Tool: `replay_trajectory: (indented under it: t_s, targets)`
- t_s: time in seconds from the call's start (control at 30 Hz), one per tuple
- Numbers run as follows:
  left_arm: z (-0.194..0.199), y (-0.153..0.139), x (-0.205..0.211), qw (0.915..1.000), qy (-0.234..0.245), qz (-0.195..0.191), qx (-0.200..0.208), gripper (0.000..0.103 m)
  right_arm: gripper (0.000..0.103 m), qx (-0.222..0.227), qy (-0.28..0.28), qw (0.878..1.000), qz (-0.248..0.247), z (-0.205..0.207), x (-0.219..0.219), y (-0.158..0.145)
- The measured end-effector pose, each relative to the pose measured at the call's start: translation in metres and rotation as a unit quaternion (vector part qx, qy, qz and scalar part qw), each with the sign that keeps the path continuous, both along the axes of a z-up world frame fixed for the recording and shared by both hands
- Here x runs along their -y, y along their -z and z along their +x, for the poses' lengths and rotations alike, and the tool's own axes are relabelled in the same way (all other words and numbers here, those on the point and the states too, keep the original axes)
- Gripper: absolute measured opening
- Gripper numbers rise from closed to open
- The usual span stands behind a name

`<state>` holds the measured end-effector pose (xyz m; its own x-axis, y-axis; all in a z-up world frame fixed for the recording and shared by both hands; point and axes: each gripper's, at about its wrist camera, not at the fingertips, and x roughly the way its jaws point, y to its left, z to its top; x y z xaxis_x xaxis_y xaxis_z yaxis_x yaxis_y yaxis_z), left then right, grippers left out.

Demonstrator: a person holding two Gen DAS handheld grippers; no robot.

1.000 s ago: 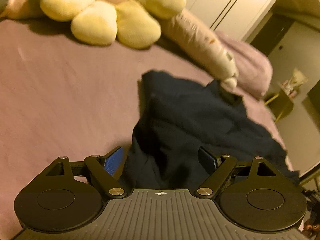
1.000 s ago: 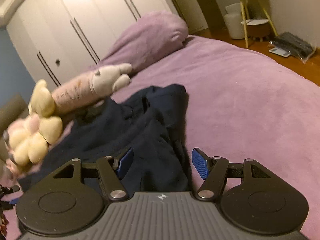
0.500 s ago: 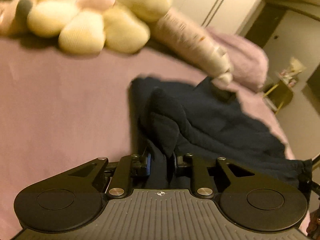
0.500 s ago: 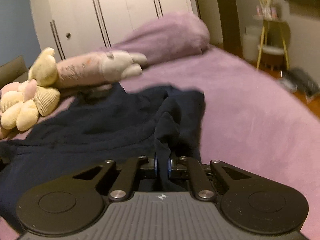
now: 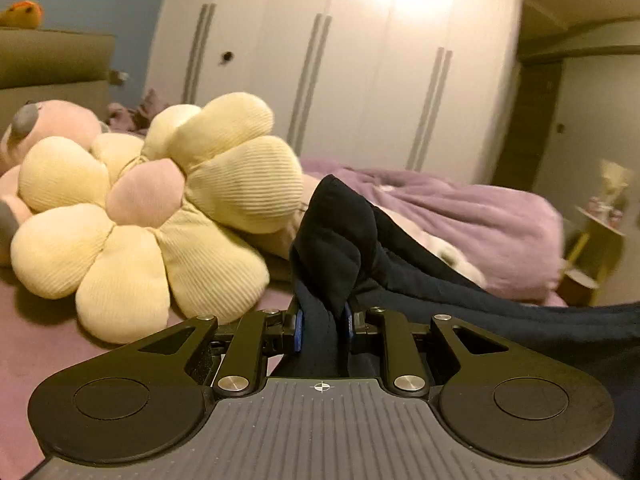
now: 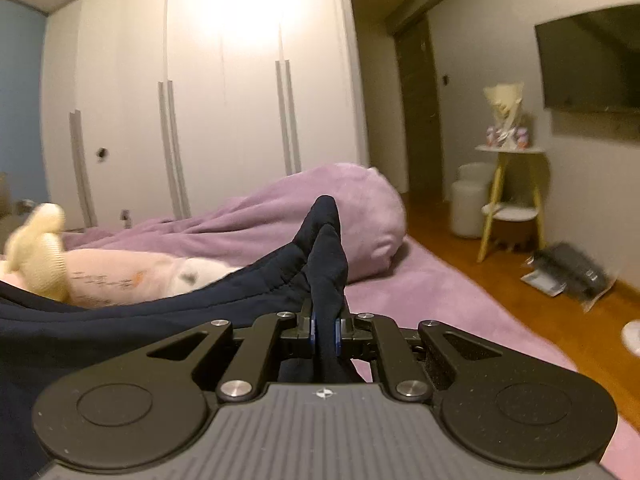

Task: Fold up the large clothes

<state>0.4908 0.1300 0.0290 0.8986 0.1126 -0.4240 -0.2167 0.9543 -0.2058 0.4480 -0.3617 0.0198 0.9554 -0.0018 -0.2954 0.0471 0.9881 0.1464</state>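
Pinching a bunched corner of the dark blue garment [image 5: 340,236] is my left gripper [image 5: 322,326], and my right gripper [image 6: 325,330] is closed tight on another corner [image 6: 326,256]. Between them the cloth hangs above the purple bed [image 6: 432,292], with the flower pillow [image 5: 152,216] behind and the white wardrobe [image 5: 340,60] farthest

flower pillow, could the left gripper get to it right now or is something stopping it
Probably not as things stand. The flower pillow lies close on the bed, ahead and to the left, with nothing between. But the left gripper is shut on the dark garment, so it would have to let go first.
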Motion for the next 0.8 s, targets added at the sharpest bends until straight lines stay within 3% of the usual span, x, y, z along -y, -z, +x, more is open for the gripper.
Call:
replay_trajectory:
  t_s: [0.1, 0.27, 0.4, 0.6, 0.8]
  targets:
    - [0.027, 0.041, 0.014, 0.9993, -0.031, 0.021, -0.01, 0.024, 0.007, -0.01, 0.026, 0.999, -0.028, 0.035, -0.017, 0.026]
    - [0.046, 0.115, 0.031, 0.9948, -0.05, 0.083, -0.031, 0.03, 0.008, -0.053, 0.052, 0.996, -0.058, 0.073, -0.036, 0.099]
    - [0.056, 0.156, 0.022, 0.9957, -0.052, 0.055, -0.052, 0.038, 0.008, -0.071, 0.061, 0.994, -0.058, 0.09, -0.038, 0.138]
    - [0.062, 0.175, 0.018, 0.9958, -0.053, 0.034, -0.067, 0.053, 0.011, -0.093, 0.061, 0.994, -0.003, 0.096, -0.02, 0.171]
    - [0.064, 0.181, 0.012, 0.9959, -0.053, 0.015, -0.073, 0.059, 0.013, -0.105, 0.056, 0.992, 0.036, 0.096, -0.01, 0.184]
